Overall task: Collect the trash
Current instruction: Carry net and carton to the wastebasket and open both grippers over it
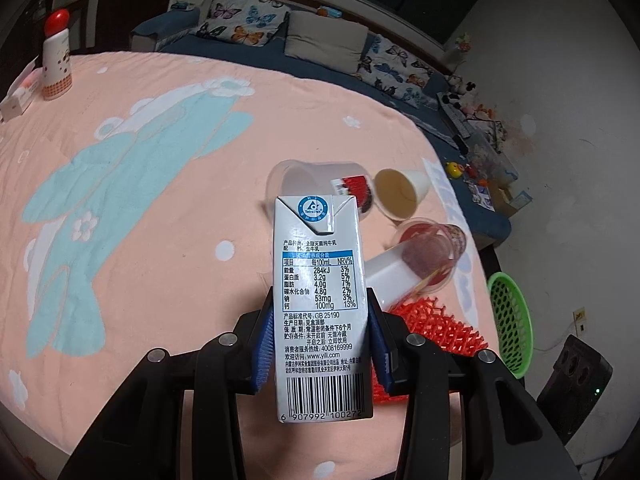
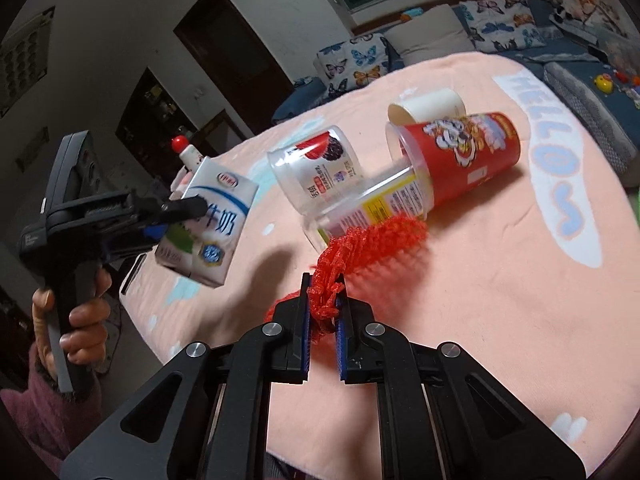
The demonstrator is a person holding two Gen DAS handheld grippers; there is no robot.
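Milk box (image 1: 320, 300) probably empty and light, sitting squeezed by its stiff flat sides in left gripper (image 1: 320, 344) above table (image 1: 140, 240), while right gripper (image 2: 323, 316) pinching soft, floppy red net (image 2: 360, 244).

Left gripper (image 1: 320, 332) and right gripper (image 2: 323, 304) — jaws both clamped, loaded.

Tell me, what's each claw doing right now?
Left gripper shut on white milk carton. Right gripper shut on red foam net. Cups remain on pink cloth.
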